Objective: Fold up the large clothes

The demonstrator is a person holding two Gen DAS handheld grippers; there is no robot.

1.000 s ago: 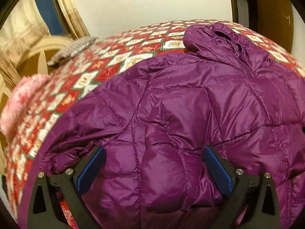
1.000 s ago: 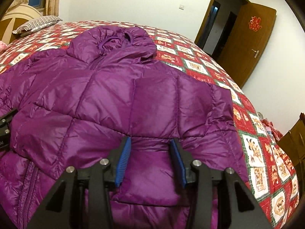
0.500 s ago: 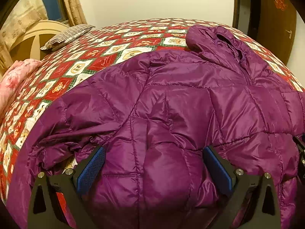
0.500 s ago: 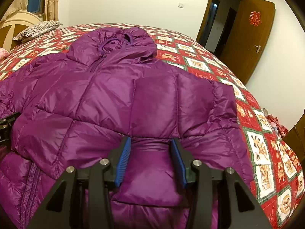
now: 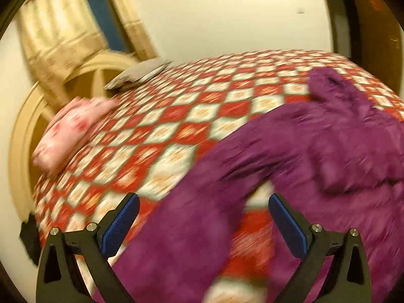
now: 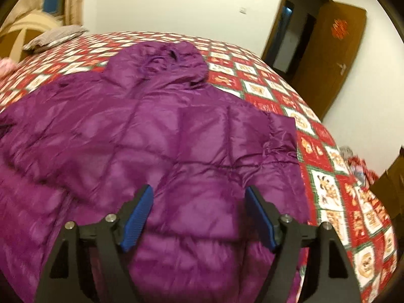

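A big purple puffy jacket lies spread on a bed with a red and white checked cover. Its hood points to the far side of the bed. The right gripper hangs just above the near part of the jacket. Its blue fingers have just been opening and now stand wide apart, with jacket cloth showing between them but not squeezed. A folded-over sleeve part lies flat across the jacket just past them. The left gripper is at the left side of the jacket, and that picture is blurry. Its fingers are wide open too. A purple sleeve runs between them toward the near edge, and the pads do not press on it. Bed cover shows beside the sleeve. Far away on the left lie a pink folded blanket and a grey striped pillow, near a cream headboard. A brown door stands open on the far right
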